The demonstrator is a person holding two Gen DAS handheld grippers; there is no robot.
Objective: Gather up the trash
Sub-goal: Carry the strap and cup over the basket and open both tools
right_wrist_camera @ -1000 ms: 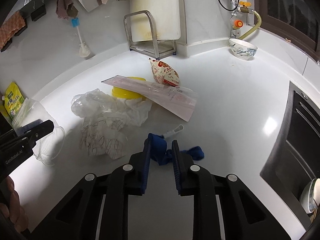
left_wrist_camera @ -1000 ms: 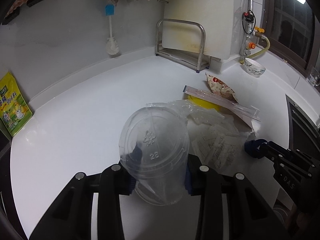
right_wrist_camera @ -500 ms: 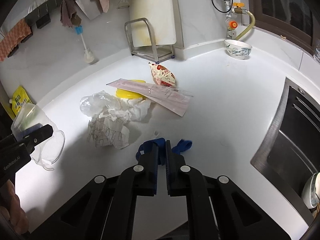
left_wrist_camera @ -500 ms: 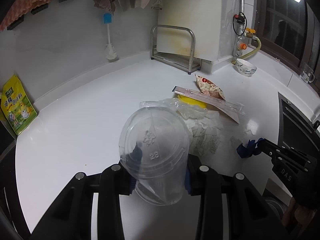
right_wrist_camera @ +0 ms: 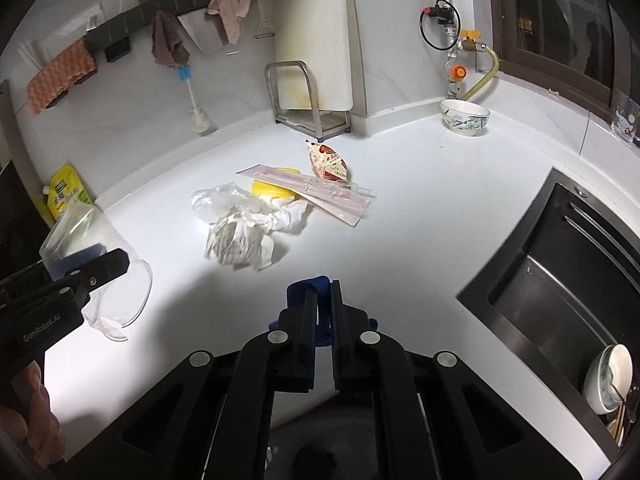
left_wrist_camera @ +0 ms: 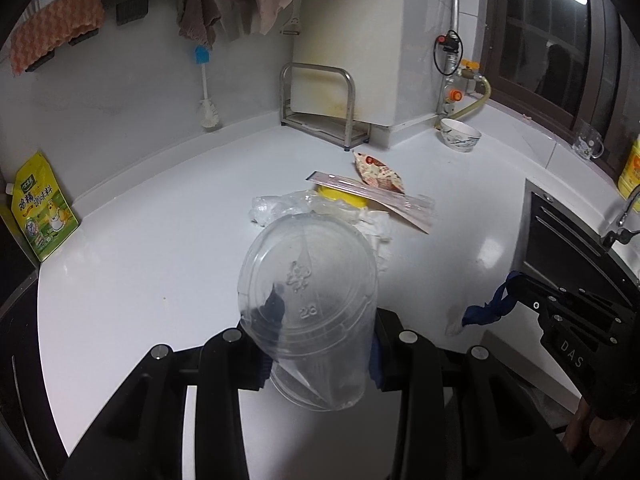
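My left gripper [left_wrist_camera: 316, 354] is shut on a clear plastic cup [left_wrist_camera: 308, 304], held on its side above the white counter [left_wrist_camera: 152, 240]; the cup also shows in the right wrist view [right_wrist_camera: 96, 256]. My right gripper [right_wrist_camera: 324, 300] is shut on a blue scrap of wrapper [right_wrist_camera: 306, 286], lifted off the counter; the scrap also shows at the right of the left wrist view [left_wrist_camera: 490, 308]. More trash lies mid-counter: crumpled paper [right_wrist_camera: 244, 240], a clear plastic bag [right_wrist_camera: 220, 202], a yellow lid [right_wrist_camera: 272, 190], a long pink packet [right_wrist_camera: 320, 194] and a red snack bag [right_wrist_camera: 330, 162].
A dark sink [right_wrist_camera: 560, 276] with a bowl in it is at the right. A patterned bowl [right_wrist_camera: 464, 116], a metal rack with a cutting board [right_wrist_camera: 308, 92], a brush [right_wrist_camera: 196, 112] and a yellow pouch [right_wrist_camera: 64, 196] stand along the back wall.
Both grippers have risen and pulled back from the trash pile. The right gripper closed tight on the blue scrap and lifted it off the counter. The cup stays gripped.
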